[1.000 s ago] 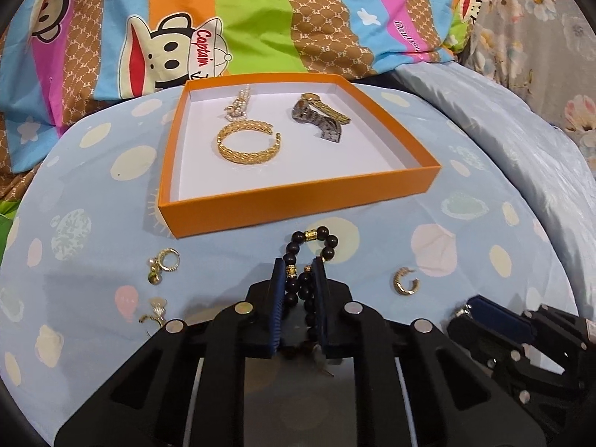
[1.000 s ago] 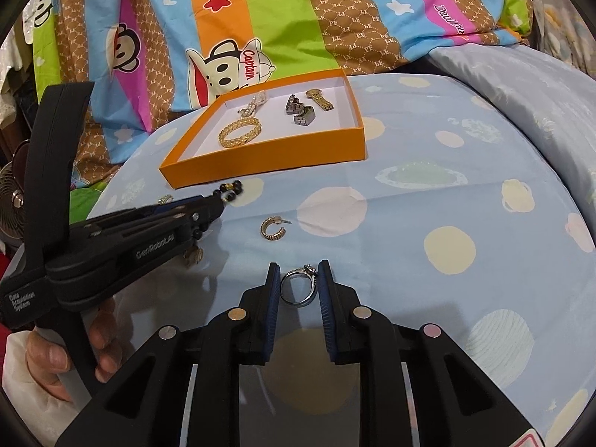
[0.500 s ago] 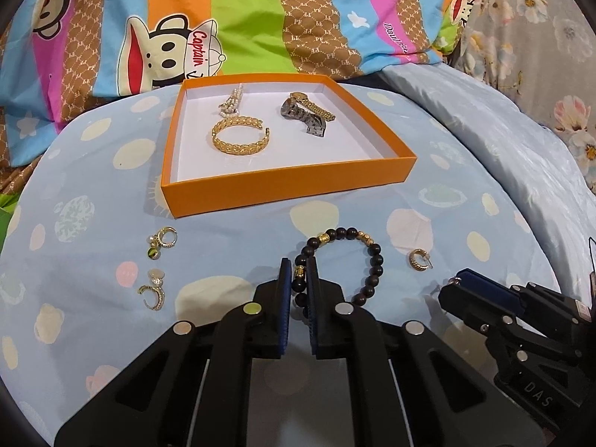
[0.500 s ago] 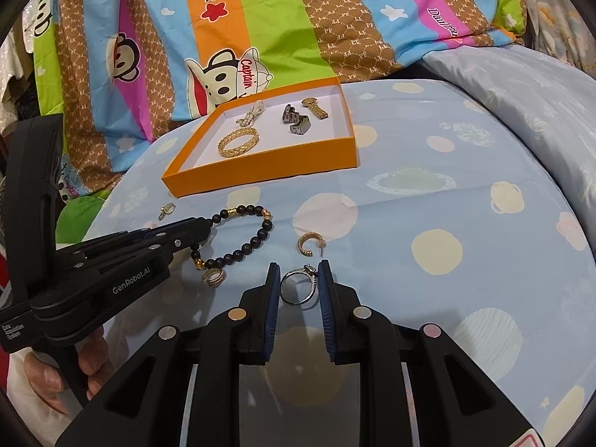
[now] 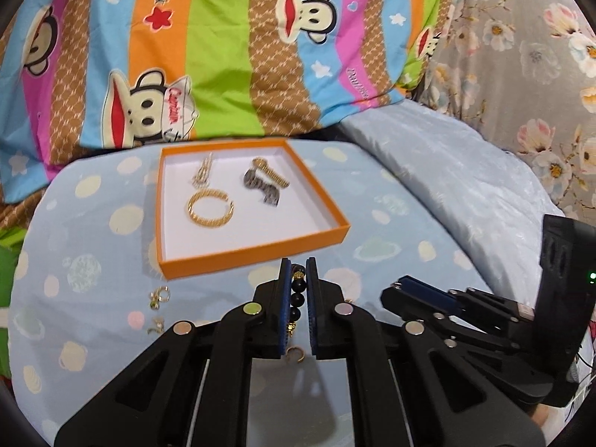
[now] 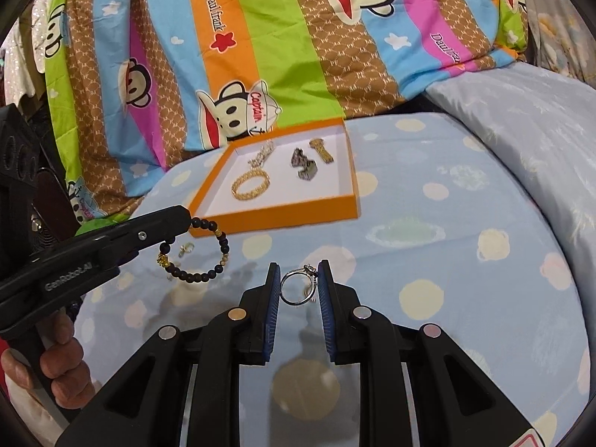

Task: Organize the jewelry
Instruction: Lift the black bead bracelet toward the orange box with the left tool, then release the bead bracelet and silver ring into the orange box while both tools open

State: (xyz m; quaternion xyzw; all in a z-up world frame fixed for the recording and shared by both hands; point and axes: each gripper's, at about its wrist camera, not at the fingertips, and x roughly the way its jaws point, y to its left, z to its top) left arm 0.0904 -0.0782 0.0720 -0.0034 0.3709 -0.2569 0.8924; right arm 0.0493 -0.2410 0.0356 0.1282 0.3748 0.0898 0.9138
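Note:
An orange box [image 5: 260, 251] [image 6: 283, 218] with a white floor sits on the blue dotted sheet. It holds a gold bangle [image 5: 210, 208] [image 6: 250, 185], a pearl chain [image 5: 203, 173] and a watch [image 5: 262, 182] [image 6: 305, 164]. My left gripper [image 5: 298, 266] [image 6: 186, 219] is shut on a black bead bracelet [image 5: 298, 292] [image 6: 208, 253] and holds it in the air just before the box's near wall. My right gripper [image 6: 298, 272] [image 5: 395, 292] is shut on a silver ring [image 6: 298, 287], lifted off the sheet.
Small gold earrings [image 5: 158, 296] [image 5: 156, 325] lie on the sheet left of the left gripper, and a gold hoop [image 5: 295, 354] lies under it. A striped monkey-print pillow [image 5: 223, 48] rises behind the box. A pale blue quilt [image 5: 447, 175] is at the right.
My left gripper has lifted the bead bracelet off the sheet and carried it up toward the box's near wall. My right gripper has risen with the silver ring still in it.

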